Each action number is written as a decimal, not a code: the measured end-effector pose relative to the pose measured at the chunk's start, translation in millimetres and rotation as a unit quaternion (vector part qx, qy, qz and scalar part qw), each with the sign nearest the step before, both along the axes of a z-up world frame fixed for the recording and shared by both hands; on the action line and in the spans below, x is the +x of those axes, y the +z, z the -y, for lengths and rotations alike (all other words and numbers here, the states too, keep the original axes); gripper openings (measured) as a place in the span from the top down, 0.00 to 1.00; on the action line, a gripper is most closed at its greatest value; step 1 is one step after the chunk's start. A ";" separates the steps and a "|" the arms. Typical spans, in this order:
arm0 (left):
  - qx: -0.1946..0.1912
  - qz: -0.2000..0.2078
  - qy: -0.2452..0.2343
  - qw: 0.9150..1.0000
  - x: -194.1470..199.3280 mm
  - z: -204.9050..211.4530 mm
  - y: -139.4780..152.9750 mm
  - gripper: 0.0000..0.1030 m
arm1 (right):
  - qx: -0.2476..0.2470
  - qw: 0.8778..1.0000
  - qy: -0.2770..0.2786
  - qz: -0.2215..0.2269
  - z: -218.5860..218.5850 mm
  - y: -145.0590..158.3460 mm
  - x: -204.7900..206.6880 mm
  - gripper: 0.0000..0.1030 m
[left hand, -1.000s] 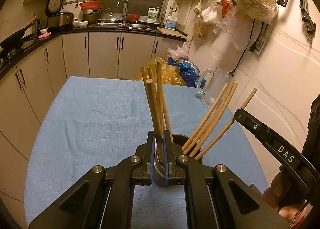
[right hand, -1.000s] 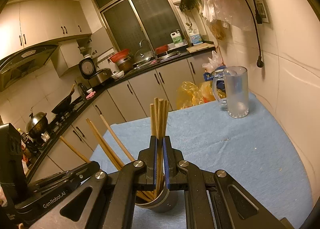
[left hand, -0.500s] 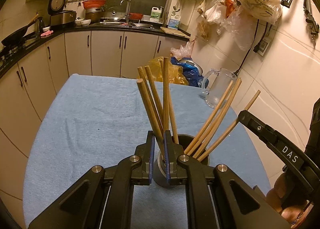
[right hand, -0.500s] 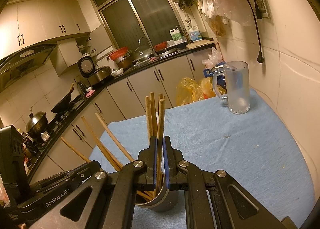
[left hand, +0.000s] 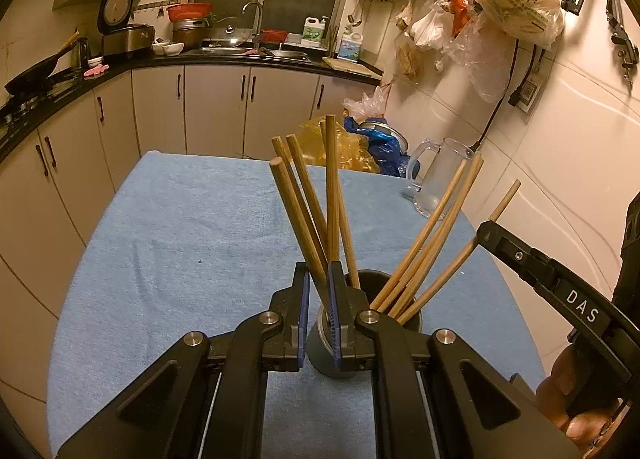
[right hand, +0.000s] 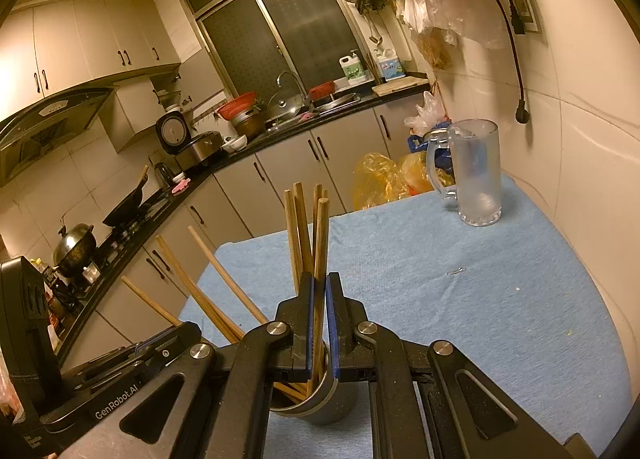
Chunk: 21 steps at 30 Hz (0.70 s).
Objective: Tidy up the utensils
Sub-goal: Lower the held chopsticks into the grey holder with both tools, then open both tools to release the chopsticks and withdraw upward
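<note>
Here, one dark holder cup [left hand: 344,355] stands at the near edge of the tabletop [left hand: 192,243], which is covered in blue cloth. Nine wooden chopsticks [left hand: 331,187] stand in it as far as I can count: a cluster of five rising near upright, four more fanned out to one side [left hand: 436,235]. Two tongs are in play, both with the pads nearly together. The left tongs [left hand: 318,299] pinch one chopstick of the upright cluster just above the cup's rim. The right tongs [right hand: 319,307] pinch a chopstick [right hand: 321,243] too, directly over the cup [right hand: 332,403]. Each tool's black body crowds the cup from its own side. One clear glass mug [right hand: 476,171] stands at the far right corner, well apart from the cup. Yellow and blue plastic bags [left hand: 352,143] sit beyond the far edge. The middle and left of the cloth lie open; the right edge runs close to the tiled wall [right hand: 580,163].
</note>
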<state>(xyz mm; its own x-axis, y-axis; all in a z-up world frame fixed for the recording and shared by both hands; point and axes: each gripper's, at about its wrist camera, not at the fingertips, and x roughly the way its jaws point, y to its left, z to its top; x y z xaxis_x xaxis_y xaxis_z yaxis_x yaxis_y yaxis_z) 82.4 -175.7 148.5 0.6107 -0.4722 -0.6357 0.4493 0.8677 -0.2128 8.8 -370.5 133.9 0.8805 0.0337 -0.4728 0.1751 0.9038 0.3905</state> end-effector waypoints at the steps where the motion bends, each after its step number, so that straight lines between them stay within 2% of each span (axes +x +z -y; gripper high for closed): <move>1: 0.000 0.000 0.000 1.000 0.2 -0.2 0.1 0.91 | 0.000 1.000 0.000 0.000 -0.4 -0.1 -0.1 0.93; 15: -0.003 -0.005 0.004 1.000 7.9 1.2 -2.3 0.89 | -0.001 1.000 0.001 0.001 -3.7 -0.4 1.6 0.93; 21: -0.004 -0.005 0.005 1.000 8.7 1.2 -4.8 0.82 | 0.008 1.000 0.001 -0.006 -1.6 -3.8 4.1 0.93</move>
